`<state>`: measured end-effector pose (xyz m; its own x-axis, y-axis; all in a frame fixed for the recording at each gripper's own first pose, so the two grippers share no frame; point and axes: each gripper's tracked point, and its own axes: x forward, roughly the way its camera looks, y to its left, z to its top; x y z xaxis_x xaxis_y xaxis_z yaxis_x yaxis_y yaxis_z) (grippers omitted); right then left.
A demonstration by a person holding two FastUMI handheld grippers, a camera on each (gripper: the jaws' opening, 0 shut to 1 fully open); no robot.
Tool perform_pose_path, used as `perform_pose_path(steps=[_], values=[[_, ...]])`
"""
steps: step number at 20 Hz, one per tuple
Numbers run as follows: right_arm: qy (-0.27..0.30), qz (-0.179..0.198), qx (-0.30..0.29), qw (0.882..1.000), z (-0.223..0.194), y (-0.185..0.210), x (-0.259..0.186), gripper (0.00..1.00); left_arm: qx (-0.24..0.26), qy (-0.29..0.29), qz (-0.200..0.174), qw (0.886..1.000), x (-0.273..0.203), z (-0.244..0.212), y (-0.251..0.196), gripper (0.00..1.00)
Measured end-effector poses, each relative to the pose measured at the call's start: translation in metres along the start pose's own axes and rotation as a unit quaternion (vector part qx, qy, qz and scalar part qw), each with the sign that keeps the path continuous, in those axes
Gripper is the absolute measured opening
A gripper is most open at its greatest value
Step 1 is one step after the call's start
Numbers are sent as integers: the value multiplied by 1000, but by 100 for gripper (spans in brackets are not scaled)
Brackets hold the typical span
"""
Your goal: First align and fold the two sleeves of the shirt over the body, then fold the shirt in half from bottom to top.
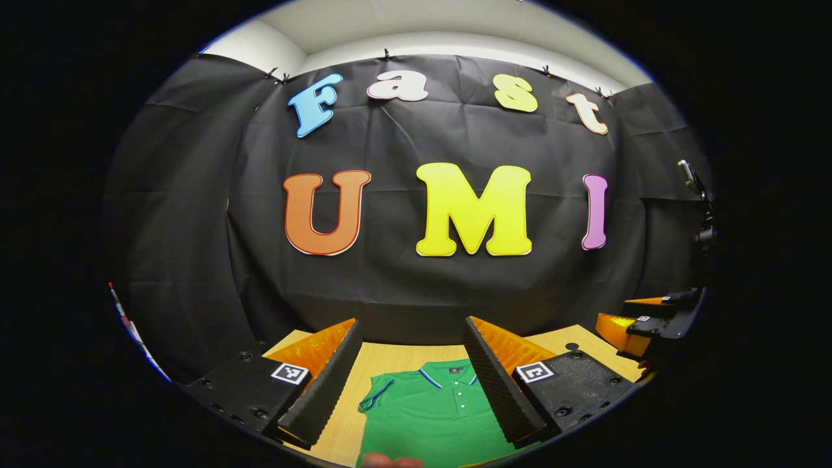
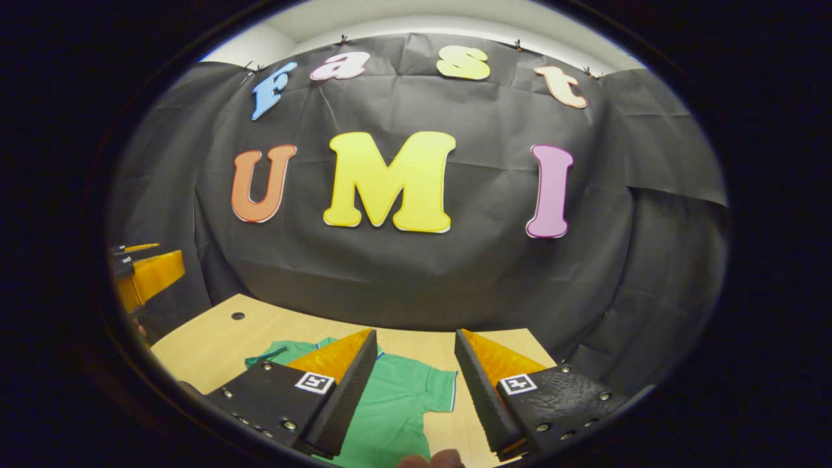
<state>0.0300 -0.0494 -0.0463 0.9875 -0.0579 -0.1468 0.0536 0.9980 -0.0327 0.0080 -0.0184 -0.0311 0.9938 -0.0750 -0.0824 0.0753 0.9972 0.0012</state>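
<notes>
A green polo shirt (image 1: 429, 409) with a blue-trimmed collar lies flat on the wooden table (image 1: 377, 364), collar toward the wall. My left gripper (image 1: 416, 374) is open, held above the shirt's collar and chest, nothing between its fingers. In the right gripper view the same shirt (image 2: 396, 396) shows its right short sleeve (image 2: 439, 387) spread out to the side. My right gripper (image 2: 416, 383) is open above that sleeve and shoulder, empty. The right gripper (image 1: 640, 325) appears at the far right of the left gripper view; the left gripper (image 2: 140, 270) appears at the far left of the right gripper view.
The black cloth wall (image 1: 416, 273) rises just behind the table's far edge. A small dark hole (image 2: 238, 316) marks the tabletop at the left. A stand with a dark device (image 1: 702, 208) is at the right. Fingertips (image 1: 390, 461) peek in at the bottom edge.
</notes>
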Motion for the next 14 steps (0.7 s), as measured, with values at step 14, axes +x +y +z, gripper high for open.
perform_pose_path(steps=[14], values=[[120,-5,25,992,-135,-62,150,77,3,24,16,1000,2,-14,-6,100]])
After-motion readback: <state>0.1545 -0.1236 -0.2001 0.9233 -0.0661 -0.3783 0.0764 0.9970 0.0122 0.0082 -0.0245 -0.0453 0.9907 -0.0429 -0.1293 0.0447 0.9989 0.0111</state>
